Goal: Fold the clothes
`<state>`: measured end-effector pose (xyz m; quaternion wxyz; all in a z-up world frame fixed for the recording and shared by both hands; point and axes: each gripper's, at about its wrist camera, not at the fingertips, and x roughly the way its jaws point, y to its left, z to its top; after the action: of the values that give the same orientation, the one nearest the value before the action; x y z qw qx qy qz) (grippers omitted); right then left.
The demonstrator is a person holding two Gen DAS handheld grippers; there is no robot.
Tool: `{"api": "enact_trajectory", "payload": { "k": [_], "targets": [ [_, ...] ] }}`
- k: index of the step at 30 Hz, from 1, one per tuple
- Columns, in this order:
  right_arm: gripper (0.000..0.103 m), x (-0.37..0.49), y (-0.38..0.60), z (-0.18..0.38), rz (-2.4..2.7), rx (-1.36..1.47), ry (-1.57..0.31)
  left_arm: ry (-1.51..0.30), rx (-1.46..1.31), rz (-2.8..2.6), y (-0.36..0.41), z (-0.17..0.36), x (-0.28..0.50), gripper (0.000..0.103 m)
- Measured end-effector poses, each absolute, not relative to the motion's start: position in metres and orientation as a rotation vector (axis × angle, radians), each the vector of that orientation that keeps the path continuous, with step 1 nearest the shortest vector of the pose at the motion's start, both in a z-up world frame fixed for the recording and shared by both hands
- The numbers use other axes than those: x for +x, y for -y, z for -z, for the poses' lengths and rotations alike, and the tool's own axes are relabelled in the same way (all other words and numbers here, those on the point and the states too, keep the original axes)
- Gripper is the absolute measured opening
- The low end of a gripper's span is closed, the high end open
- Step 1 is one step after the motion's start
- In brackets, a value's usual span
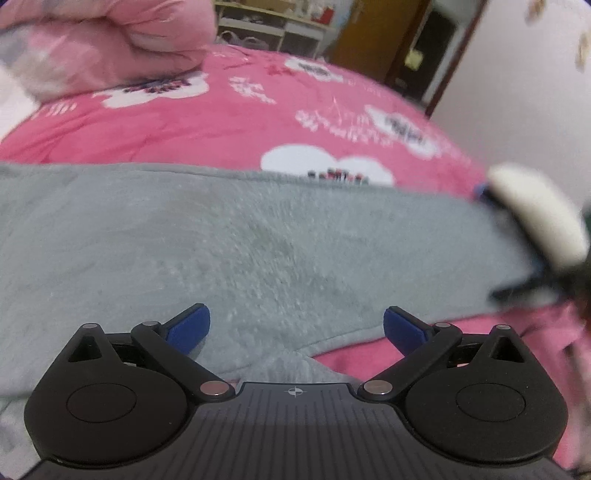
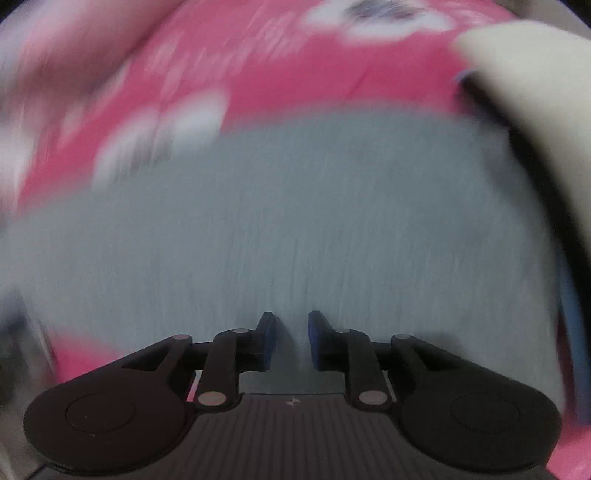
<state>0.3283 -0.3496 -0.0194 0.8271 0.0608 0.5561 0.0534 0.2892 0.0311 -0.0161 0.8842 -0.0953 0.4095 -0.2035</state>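
Observation:
A grey fleece garment (image 1: 229, 240) lies spread across the pink bed. My left gripper (image 1: 296, 326) hovers low over its near edge. It is open wide, with the blue pads (image 1: 188, 326) far apart and nothing between them. At the garment's right end is my right gripper (image 1: 535, 236), blurred with its white body showing. In the right wrist view the right gripper (image 2: 292, 339) has its jaws drawn close, with only a narrow gap that is filled by the grey garment (image 2: 295, 221). The left gripper's white body (image 2: 535, 85) shows at the upper right, blurred.
A pink bedsheet with white cloud prints (image 1: 295, 110) covers the bed. A bunched pale pink quilt (image 1: 110, 40) sits at the far left. Shelves (image 1: 269, 26), a wooden door (image 1: 376, 37) and a white wall (image 1: 517, 92) stand beyond the bed.

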Motion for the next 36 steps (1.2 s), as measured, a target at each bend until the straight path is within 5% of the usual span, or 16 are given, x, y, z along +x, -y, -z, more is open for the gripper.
{"api": "enact_trajectory", "payload": {
  "k": [7, 12, 16, 23, 26, 36],
  "targets": [
    [0.023, 0.302, 0.317, -0.016, -0.136, -0.025, -1.162, -0.669, -0.224, 0.257, -0.117, -0.034, 0.256, 0.102],
    [0.023, 0.347, 0.212, -0.007, -0.303, 0.030, -0.965, -0.765, -0.142, 0.079, -0.138, -0.011, 0.266, 0.101],
    [0.023, 0.350, 0.145, 0.034, -0.376, -0.135, -0.983, -0.807, -0.022, 0.002, -0.143, 0.017, 0.269, 0.101],
    [0.023, 0.306, 0.169, 0.001, -0.448, -0.222, -1.201, -0.849, 0.025, 0.018, -0.155, 0.043, 0.271, 0.102],
    [0.023, 0.321, 0.144, -0.021, -0.444, -0.289, -1.076, -0.860, 0.030, -0.002, -0.153, 0.040, 0.269, 0.102],
    [0.024, 0.326, 0.082, 0.029, -0.560, -0.273, -0.997, -0.874, 0.070, -0.038, -0.160, 0.035, 0.245, 0.102]
  ]
}}
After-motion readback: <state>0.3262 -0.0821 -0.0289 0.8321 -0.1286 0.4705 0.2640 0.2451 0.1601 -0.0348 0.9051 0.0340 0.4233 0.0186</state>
